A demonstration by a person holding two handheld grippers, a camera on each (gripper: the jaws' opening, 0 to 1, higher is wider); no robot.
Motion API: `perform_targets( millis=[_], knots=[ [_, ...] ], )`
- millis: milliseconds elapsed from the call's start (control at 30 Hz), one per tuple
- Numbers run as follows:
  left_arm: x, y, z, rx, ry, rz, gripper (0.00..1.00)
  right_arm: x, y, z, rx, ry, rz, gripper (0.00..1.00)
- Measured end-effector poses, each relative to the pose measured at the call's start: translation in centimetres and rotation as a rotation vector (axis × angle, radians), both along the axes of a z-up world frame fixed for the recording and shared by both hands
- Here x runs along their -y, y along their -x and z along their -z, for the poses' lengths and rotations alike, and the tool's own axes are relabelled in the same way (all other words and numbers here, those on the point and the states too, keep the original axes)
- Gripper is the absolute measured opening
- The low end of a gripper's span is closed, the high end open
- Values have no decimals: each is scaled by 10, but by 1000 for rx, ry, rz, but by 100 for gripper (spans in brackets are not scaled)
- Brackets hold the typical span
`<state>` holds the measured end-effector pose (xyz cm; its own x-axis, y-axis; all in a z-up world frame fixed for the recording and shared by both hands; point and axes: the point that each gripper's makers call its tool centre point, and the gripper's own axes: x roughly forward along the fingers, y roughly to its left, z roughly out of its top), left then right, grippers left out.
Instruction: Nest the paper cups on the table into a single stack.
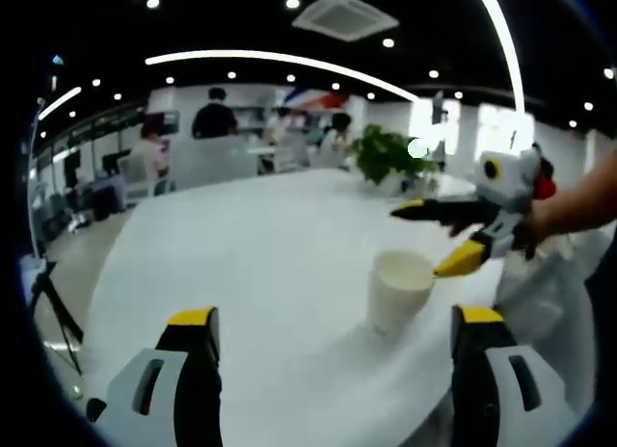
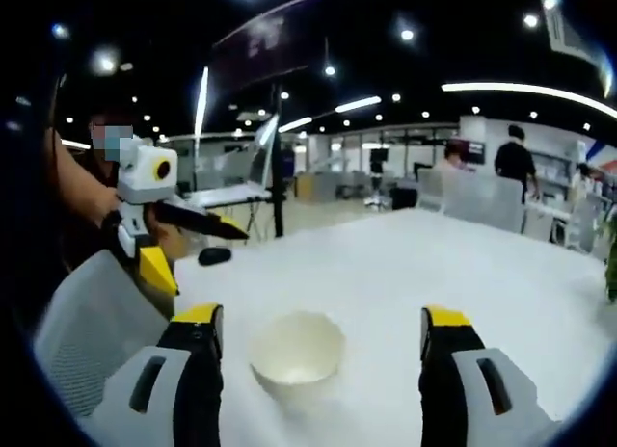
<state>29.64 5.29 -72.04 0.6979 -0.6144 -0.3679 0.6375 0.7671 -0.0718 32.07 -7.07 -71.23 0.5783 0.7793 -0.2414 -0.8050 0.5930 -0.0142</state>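
Note:
A white paper cup [image 1: 397, 291] stands upright on the white table [image 1: 241, 245], ahead and to the right between my left gripper's [image 1: 335, 317] open jaws. My right gripper [image 1: 426, 237], held by a hand, hovers open just above the cup; its lower yellow jaw tip is at the cup's rim. In the right gripper view I look down into the cup [image 2: 297, 355], which sits low between my right gripper's [image 2: 321, 317] spread jaws. My left gripper [image 2: 204, 256] comes in from the left, open, apart from the cup.
A potted plant [image 1: 386, 153] stands at the table's far end, with chairs and people beyond. A small black object [image 2: 214, 256] lies on the table near its edge. A white chair back [image 2: 87, 331] is beside the table. A tripod [image 1: 53, 307] stands on the floor.

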Motion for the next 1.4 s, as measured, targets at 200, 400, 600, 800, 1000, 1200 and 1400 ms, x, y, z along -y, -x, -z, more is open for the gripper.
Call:
perform_targets(
  millis=[200,400,600,800,1000,1200,1400],
  knots=[
    [6,6,16,3,-50,56,98,29,7,13,6,54,-17,96],
    [17,14,39,-13,-141,127,98,55,11,38,-32,127,27,90],
    [28,13,69,-75,-231,193,93,53,21,60,-63,241,-45,80],
    [50,8,79,-123,-251,319,75,37,24,84,-109,347,-147,64],
    [70,-5,82,-92,-293,415,68,19,21,90,-126,371,-228,57],
    [83,-12,85,-82,-290,470,52,10,17,97,-140,406,-281,51],
    [89,-13,92,-82,-311,512,44,-1,16,104,-148,420,-308,38]
  ],
)
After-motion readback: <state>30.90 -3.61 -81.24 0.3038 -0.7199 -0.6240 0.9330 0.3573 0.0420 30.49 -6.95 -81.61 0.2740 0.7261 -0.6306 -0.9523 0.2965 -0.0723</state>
